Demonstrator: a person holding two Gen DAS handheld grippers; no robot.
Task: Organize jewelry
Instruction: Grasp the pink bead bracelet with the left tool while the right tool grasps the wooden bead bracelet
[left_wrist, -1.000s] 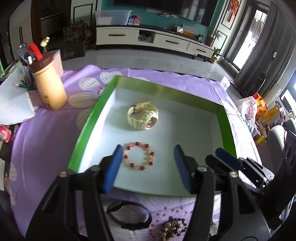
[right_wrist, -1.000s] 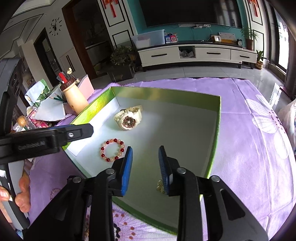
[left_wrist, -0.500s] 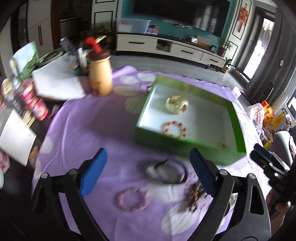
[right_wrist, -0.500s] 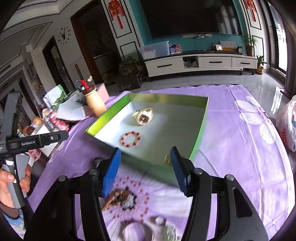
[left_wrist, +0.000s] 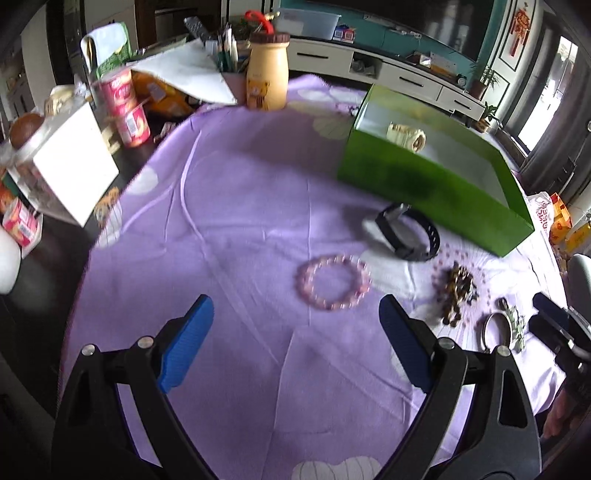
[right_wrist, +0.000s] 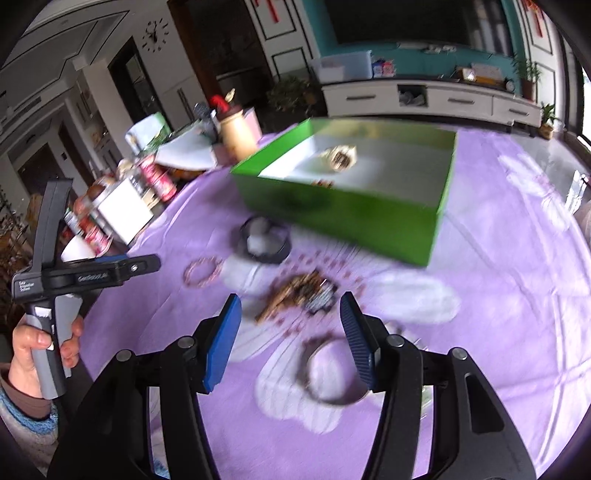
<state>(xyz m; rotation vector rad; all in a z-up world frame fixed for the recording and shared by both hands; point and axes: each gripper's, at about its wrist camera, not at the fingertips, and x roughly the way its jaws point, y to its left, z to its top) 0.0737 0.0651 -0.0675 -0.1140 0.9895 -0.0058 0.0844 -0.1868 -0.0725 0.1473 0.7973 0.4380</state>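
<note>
A green box (left_wrist: 436, 184) (right_wrist: 343, 210) on the purple cloth holds a cream watch (left_wrist: 406, 136) (right_wrist: 341, 157) and a red bead bracelet (right_wrist: 322, 182). In front of it lie a black watch (left_wrist: 410, 236) (right_wrist: 264, 240), a pink bead bracelet (left_wrist: 332, 282) (right_wrist: 203, 271), a brown bead pile (left_wrist: 456, 291) (right_wrist: 295, 291) and a metal bangle (left_wrist: 496, 328) (right_wrist: 325, 369). My left gripper (left_wrist: 295, 343) is open and empty, short of the pink bracelet. My right gripper (right_wrist: 291, 343) is open and empty, above the bangle and near the brown beads.
A yellow bottle (left_wrist: 266, 74) (right_wrist: 238, 134), pens, papers, red cans (left_wrist: 125, 107) and a white box (left_wrist: 70, 162) crowd the table's left side. The table edge runs along the left. The right gripper (left_wrist: 557, 332) shows at the left view's right edge.
Both grippers have pulled back from the box and opened wide. A gold piece once between the right gripper's pads lay in the box half a second ago. The views now take in the loose jewelry.
</note>
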